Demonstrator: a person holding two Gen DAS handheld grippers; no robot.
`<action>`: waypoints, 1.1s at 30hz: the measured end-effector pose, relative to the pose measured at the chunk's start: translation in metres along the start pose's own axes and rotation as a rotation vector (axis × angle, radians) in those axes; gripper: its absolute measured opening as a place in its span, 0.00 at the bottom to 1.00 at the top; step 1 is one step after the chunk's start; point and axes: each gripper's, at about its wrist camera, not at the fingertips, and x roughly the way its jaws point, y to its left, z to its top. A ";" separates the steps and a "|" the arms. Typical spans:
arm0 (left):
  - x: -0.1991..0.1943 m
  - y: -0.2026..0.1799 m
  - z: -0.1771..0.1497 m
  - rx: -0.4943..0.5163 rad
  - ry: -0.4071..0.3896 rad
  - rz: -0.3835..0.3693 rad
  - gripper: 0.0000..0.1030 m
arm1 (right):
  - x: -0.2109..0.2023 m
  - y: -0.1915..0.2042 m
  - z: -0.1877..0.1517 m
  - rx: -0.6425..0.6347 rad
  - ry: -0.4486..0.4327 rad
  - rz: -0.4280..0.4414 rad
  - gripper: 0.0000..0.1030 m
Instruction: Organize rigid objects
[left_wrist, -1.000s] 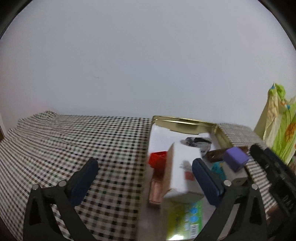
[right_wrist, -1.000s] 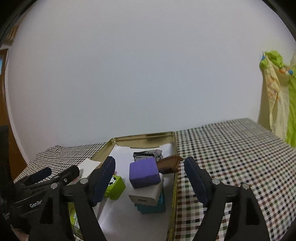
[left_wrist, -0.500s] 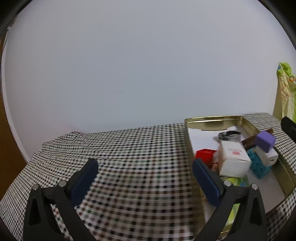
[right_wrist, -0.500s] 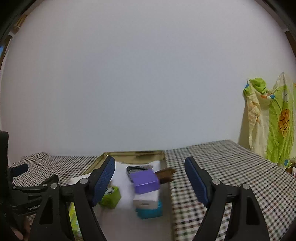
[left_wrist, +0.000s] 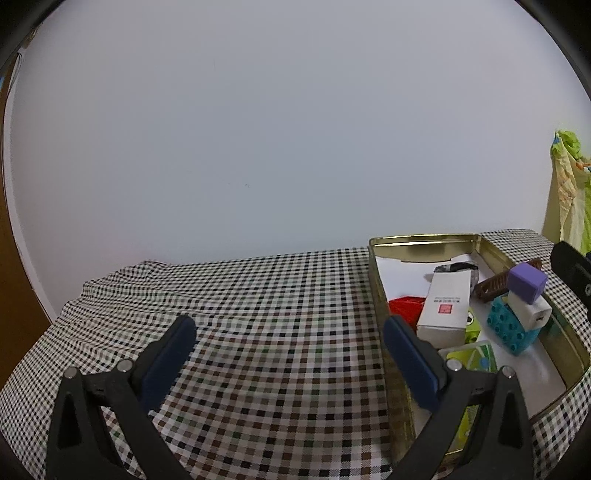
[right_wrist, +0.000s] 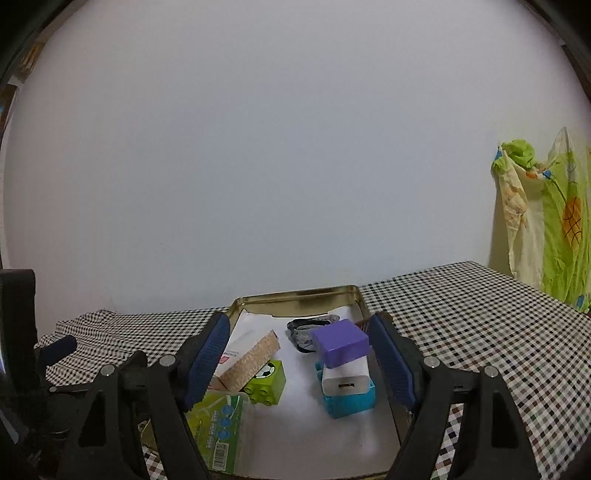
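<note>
Gold tin tray on the checked cloth holds a purple block stacked on a white charger and blue brick, beside a white carton, green brick and red piece. Both the left gripper and right gripper stand wide, holding nothing.

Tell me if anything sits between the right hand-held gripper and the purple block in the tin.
Nothing visible does. The right hand-held gripper is open, and the purple block shows between its fingers, on top of the white charger and teal brick in the tin. The white box leans off to the left.
</note>
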 end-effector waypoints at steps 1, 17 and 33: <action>0.000 0.000 0.000 -0.006 0.003 -0.007 1.00 | -0.001 0.001 0.000 -0.005 -0.002 -0.002 0.77; -0.007 -0.004 -0.002 -0.034 -0.023 -0.069 1.00 | -0.025 0.005 0.002 -0.047 -0.106 -0.093 0.77; -0.017 -0.016 0.001 -0.010 -0.081 -0.098 1.00 | -0.022 0.004 0.003 -0.074 -0.098 -0.146 0.77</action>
